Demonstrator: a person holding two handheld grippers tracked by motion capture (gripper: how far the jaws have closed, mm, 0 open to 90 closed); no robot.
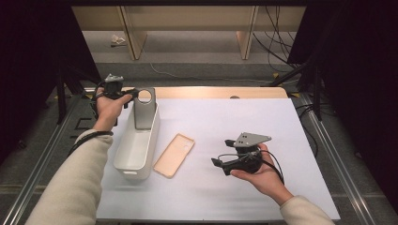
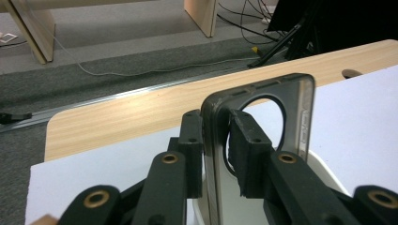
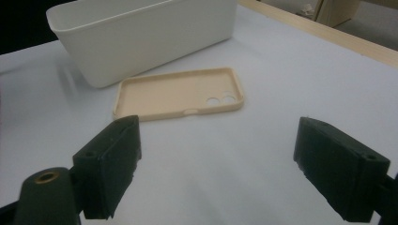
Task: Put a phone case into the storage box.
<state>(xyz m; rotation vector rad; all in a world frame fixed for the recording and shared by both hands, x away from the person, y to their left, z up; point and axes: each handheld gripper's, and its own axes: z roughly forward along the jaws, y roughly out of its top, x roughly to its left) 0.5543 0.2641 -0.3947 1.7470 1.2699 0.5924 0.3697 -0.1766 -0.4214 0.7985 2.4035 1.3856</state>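
Observation:
A grey phone case (image 1: 143,112) with a big round hole stands upright at the far end of a white bin (image 1: 152,140). My left gripper (image 1: 133,93) holds the case near its top. In the left gripper view the case (image 2: 300,112) is edge-on between the jaws of the left gripper (image 2: 218,140), both pads against it. A beige phone case (image 1: 174,154) lies flat, hollow side up, just right of the bin. My right gripper (image 1: 221,152) hovers to its right, pointing at it. The right gripper (image 3: 216,173) is open and holds nothing, with the beige case (image 3: 178,96) ahead of it.
The bin (image 3: 141,37) sits on a white mat (image 1: 263,131) over a wooden table (image 1: 220,92). The bin's rim (image 2: 324,173) shows below the grey case. Metal rails run along both sides, and cables lie on the floor beyond.

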